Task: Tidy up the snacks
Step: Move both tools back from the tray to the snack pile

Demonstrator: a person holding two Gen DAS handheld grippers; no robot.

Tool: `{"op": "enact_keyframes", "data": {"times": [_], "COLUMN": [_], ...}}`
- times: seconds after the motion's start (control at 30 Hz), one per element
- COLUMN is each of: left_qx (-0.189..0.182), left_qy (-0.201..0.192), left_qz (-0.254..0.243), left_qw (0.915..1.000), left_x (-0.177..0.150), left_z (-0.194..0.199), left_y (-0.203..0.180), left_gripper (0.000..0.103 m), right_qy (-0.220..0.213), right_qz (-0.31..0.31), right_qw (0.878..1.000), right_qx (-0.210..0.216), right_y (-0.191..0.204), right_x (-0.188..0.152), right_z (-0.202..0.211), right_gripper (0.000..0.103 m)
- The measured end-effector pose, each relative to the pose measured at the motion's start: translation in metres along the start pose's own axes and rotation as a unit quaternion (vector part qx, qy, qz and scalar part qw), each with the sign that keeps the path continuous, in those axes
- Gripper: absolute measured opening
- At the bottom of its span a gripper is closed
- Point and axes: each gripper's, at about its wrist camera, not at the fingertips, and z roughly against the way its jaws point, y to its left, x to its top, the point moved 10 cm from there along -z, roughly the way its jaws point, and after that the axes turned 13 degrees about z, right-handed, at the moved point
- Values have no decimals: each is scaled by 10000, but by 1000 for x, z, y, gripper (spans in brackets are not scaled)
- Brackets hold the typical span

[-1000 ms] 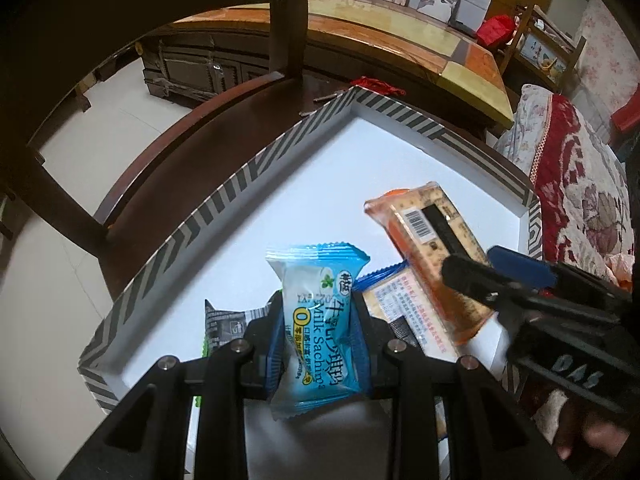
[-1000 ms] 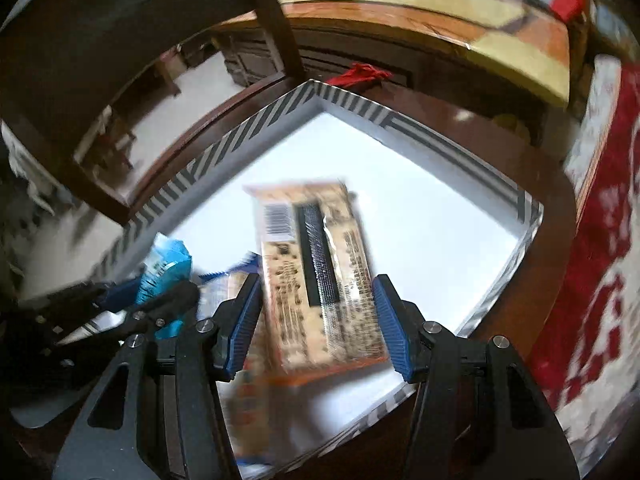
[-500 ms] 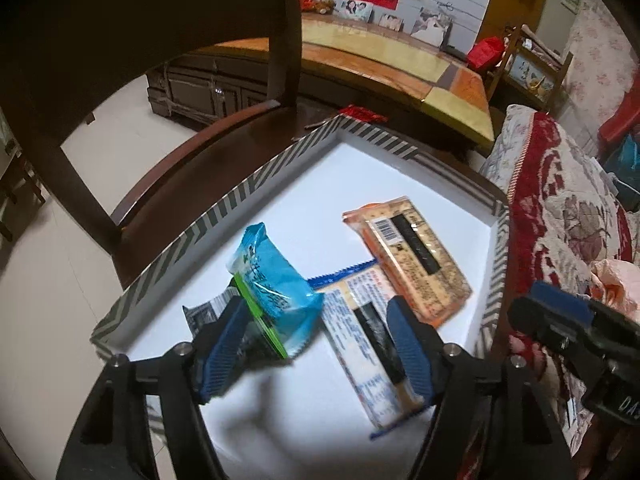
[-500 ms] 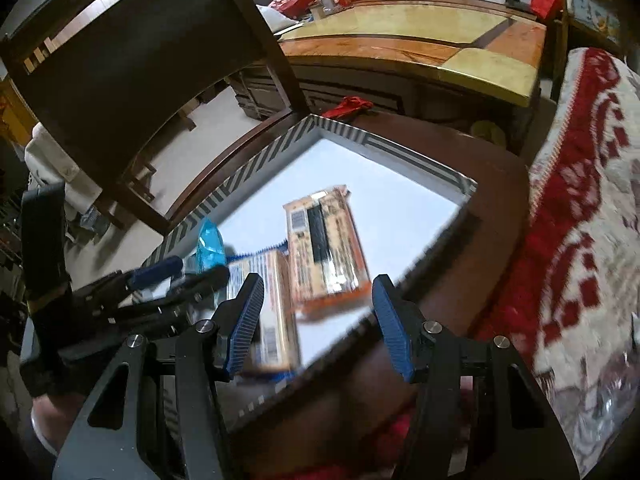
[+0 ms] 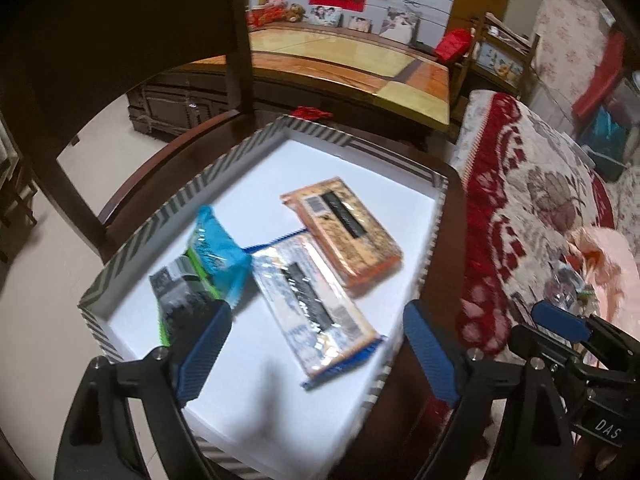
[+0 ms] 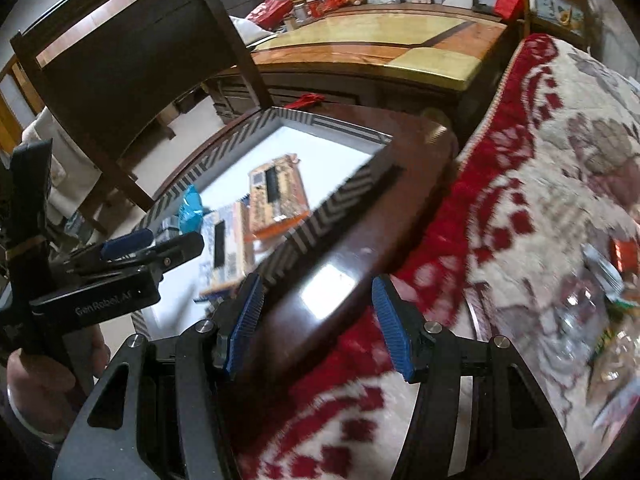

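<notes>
A striped-rim white box (image 5: 224, 164) sits on a dark wooden chair seat. In it lie an orange cracker pack (image 5: 344, 232), a blue-and-white cracker pack (image 5: 316, 304), a light blue milk-sachima packet (image 5: 216, 248) and a grey-green packet (image 5: 180, 292). My left gripper (image 5: 316, 356) is open and empty above the box's near side. My right gripper (image 6: 316, 320) is open and empty, over the chair's edge and the red-patterned blanket (image 6: 500, 200), right of the box (image 6: 340, 196). The orange pack (image 6: 276, 192) and blue packet (image 6: 190, 206) also show in the right wrist view.
The chair back (image 5: 120, 20) rises at the left. A long glossy wooden table (image 5: 352, 60) stands behind. The sofa blanket (image 5: 532, 200) lies right of the chair, with a clear bag of snacks (image 6: 600, 300) on it. The left gripper (image 6: 132, 256) shows in the right view.
My left gripper opened and let go of the blue packet, which now lies in the box, then pulled back. My right gripper let go of the orange pack and moved right over the blanket.
</notes>
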Motion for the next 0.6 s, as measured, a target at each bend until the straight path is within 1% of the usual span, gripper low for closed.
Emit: {"op": "enact_keyframes", "data": {"times": [0.07,0.3,0.43,0.6], "left_qx": [-56,-207,-301,-390], "left_qy": [49,209,267,362], "left_qz": [-97,-302,-448,-684], "left_qw": [9999,9991,9982,9962], "left_x": [-6,-27,-38,-52], "left_z": [1,5,6,5], "left_y": [-10,-39,-60,-86], "left_gripper": [93,95,95,95], "right_qy": [12,23,-5,114], "right_qz": [-54,-215,-414,-677], "right_qw": [10000,9994,9982,9948], "right_qx": [-47,-271,-444,-746], "right_y": [-5,-29,-53,-91], "right_x": [-8,-41,-63,-96], "right_z": [7,33,52,64], "right_gripper": [57,57,57,57]}}
